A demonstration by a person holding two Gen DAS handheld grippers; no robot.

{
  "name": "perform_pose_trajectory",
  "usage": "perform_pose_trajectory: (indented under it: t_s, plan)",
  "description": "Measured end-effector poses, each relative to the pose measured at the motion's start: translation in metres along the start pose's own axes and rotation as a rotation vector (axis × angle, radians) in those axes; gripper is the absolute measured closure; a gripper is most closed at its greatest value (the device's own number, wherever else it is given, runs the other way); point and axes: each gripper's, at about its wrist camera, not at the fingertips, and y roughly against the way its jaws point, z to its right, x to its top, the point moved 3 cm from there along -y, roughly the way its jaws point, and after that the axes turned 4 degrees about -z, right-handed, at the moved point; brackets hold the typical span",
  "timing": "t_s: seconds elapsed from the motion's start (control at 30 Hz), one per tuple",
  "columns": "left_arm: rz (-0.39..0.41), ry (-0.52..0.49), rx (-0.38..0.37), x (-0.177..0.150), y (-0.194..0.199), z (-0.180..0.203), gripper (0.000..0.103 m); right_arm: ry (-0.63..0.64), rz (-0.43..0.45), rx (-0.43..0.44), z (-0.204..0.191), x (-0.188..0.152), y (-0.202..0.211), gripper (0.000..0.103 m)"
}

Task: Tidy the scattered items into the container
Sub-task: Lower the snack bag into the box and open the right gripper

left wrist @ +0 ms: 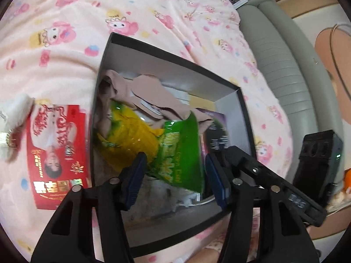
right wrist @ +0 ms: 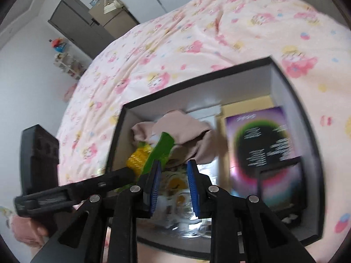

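Now green snack bag [left wrist: 175, 153] between spread left tongs [left wrist: 175, 173], over box [left wrist: 230, 83].

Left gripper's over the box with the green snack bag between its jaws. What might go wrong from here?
The green snack bag leans tilted against the beige cloth, so it may slide or stick up. The right gripper crowds the left gripper over the box; they could clash.
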Motion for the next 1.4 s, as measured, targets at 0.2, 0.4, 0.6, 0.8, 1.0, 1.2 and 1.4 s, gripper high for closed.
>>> perform_pose_trajectory:
  t_s: [0.2,0.4,0.6,0.8,1.0,1.2,1.4]
  plan:
    - [0.017,-0.075,0.132,-0.004,-0.007,0.009,0.047,0.042,-0.041,0.005,-0.011,-0.008,-0.011,0.082]
    - [0.036,-0.141,0.168,-0.006,0.007,0.017,0.049,0.021,-0.007,-0.010,-0.005,-0.005,-0.004,0.082]
    - [-0.081,-0.251,0.102,-0.019,0.005,0.036,0.050,0.003,0.020,-0.018,0.003,0.002,0.006,0.082]
    - [-0.123,-0.189,0.149,-0.014,-0.025,0.019,0.063,0.017,-0.002,-0.009,-0.002,0.001,-0.001,0.082]
    - [-0.069,-0.154,0.172,0.002,-0.031,0.019,0.063,0.007,0.002,-0.004,-0.001,0.000,-0.001,0.082]
    - [-0.049,-0.163,0.098,-0.007,-0.018,0.018,0.054,0.015,0.005,-0.038,0.000,-0.001,-0.002,0.082]
    - [0.117,-0.236,0.096,-0.030,0.036,0.042,0.050,0.048,0.067,-0.140,0.001,-0.013,0.023,0.071]
